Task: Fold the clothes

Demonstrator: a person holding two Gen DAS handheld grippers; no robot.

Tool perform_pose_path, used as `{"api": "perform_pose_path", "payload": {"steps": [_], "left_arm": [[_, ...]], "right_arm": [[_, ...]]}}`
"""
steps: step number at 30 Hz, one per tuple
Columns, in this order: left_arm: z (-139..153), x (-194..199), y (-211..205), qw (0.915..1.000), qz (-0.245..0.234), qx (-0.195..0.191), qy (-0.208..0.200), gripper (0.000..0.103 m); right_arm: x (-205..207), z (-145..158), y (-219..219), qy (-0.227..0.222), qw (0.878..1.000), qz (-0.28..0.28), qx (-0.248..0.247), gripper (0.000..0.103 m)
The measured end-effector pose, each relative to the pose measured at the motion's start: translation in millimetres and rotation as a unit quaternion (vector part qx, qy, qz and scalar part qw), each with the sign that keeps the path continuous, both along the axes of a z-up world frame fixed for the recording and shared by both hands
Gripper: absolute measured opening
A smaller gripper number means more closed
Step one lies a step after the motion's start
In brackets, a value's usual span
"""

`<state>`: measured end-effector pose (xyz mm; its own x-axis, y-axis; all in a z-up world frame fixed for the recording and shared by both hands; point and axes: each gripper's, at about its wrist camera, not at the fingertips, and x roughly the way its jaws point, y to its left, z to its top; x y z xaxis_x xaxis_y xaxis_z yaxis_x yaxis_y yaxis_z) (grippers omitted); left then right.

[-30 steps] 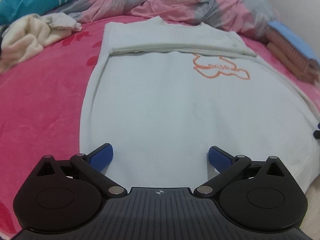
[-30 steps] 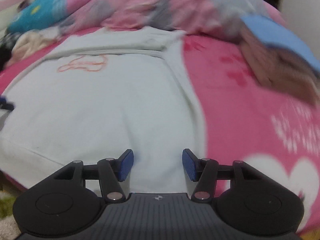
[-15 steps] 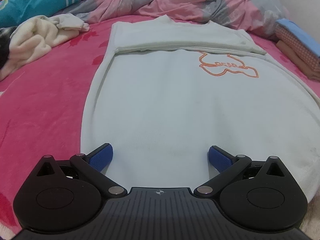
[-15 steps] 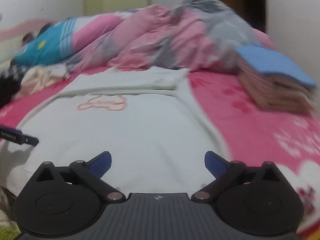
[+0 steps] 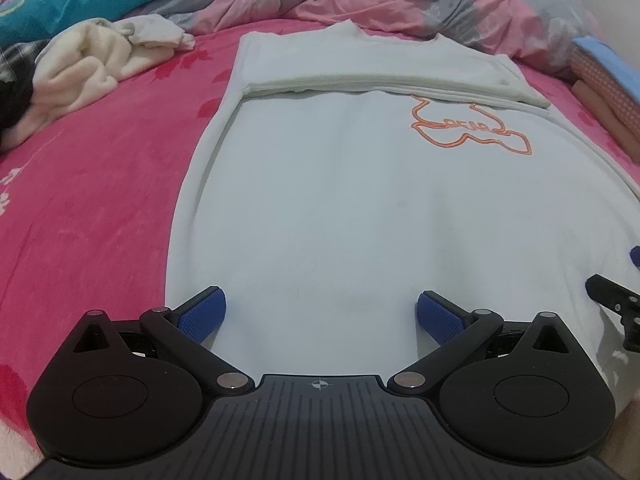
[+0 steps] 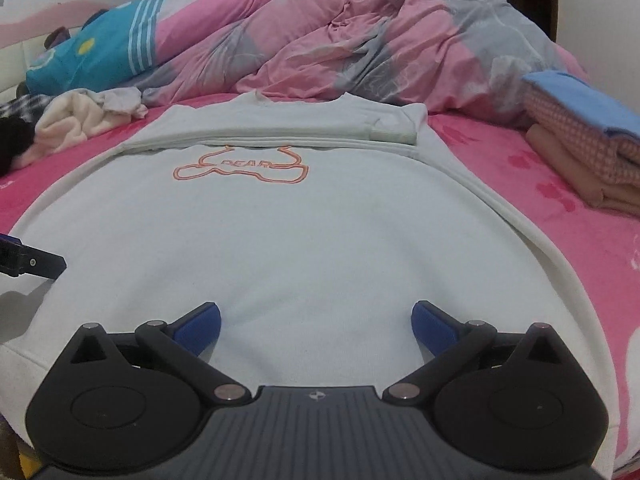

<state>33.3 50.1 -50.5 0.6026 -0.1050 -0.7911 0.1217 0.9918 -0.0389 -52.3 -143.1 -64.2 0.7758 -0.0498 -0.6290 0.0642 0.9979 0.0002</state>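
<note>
Garment: pale white cotton sweatshirt (image 6: 304,248) with orange outline print, flat on pink bed (image 5: 92,184)
Left gripper (image 5: 320,316): jaws released; empty
Right gripper (image 6: 316,324): jaws just opened wide; nothing grasped

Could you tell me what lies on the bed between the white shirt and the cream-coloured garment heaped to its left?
Only bare pink bedspread lies between the white shirt and the cream garment; the left wrist view shows it best.

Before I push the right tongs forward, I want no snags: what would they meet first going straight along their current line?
Probably the white shirt itself: the right tongs are open, angled down over its near part, nothing between them. Depth is uncertain.
</note>
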Motion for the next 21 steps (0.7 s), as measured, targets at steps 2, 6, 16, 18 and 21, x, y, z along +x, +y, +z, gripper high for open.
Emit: {"api": "perform_pose_path", "payload": {"steps": [2, 6, 16, 18, 21], "left_arm": [[0.2, 0.3, 0.2, 1.0, 0.001, -0.001, 0.001, 0.103], [-0.4, -1.1, 0.2, 1.0, 0.0, -0.003, -0.002, 0.103], [-1.4, -2.2, 0.5, 1.0, 0.001, -0.005, -0.008, 0.103], [-1.4, -1.9, 0.7, 1.0, 0.0, -0.006, -0.007, 0.103], [-1.5, -1.9, 1.2, 1.0, 0.0, -0.006, -0.008, 0.103]], "right_arm": [[1.4, 0.4, -0.1, 0.003, 1.0, -0.002, 0.0, 0.103], [3.9, 1.7, -0.7, 0.009, 1.0, -0.007, 0.002, 0.103], [4.0, 0.6, 1.3, 0.01, 1.0, -0.016, -0.001, 0.103], [4.3, 0.9, 1.5, 0.011, 1.0, -0.016, -0.001, 0.103], [5.0, 1.4, 1.4, 0.014, 1.0, -0.017, -0.001, 0.103]]}}
